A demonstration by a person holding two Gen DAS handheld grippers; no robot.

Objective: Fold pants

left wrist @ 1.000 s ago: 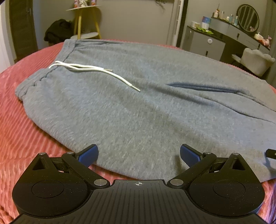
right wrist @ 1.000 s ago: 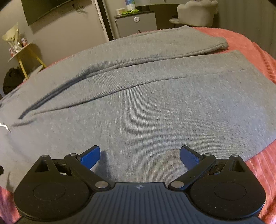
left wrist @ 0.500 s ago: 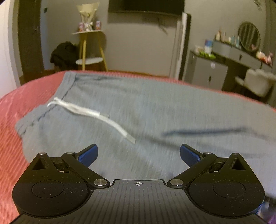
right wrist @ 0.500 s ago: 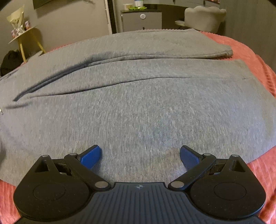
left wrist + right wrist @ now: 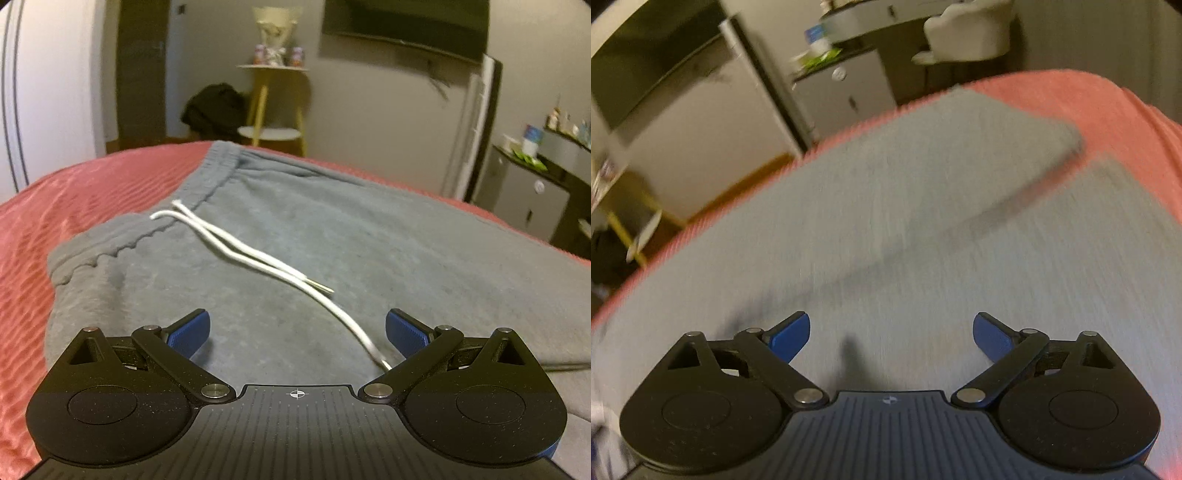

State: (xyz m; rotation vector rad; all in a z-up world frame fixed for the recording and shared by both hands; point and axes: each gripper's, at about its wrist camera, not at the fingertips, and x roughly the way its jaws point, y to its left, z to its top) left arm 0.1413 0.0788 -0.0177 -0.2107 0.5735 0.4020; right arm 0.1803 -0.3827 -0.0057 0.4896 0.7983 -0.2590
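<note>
Grey sweatpants (image 5: 369,240) lie spread flat on a red bedspread (image 5: 92,192). In the left wrist view the waistband (image 5: 207,184) is at the upper left and a white drawstring (image 5: 258,258) trails toward my fingers. My left gripper (image 5: 297,332) is open and empty, low over the hip area. In the right wrist view, which is blurred, the two legs (image 5: 923,206) run away to the upper right, one leg end (image 5: 1052,136) lying over the other. My right gripper (image 5: 891,334) is open and empty, low over the near leg.
The bedspread edge (image 5: 1126,122) shows beyond the leg ends. Past the bed stand a yellow side table (image 5: 273,107), a dark bundle (image 5: 214,110), a grey cabinet (image 5: 528,199) and a white chair (image 5: 967,33).
Both grippers moved forward over the pants and stayed open. The left view tilted up and closed in on the drawstring. The right view swung toward the leg ends and blurred.
</note>
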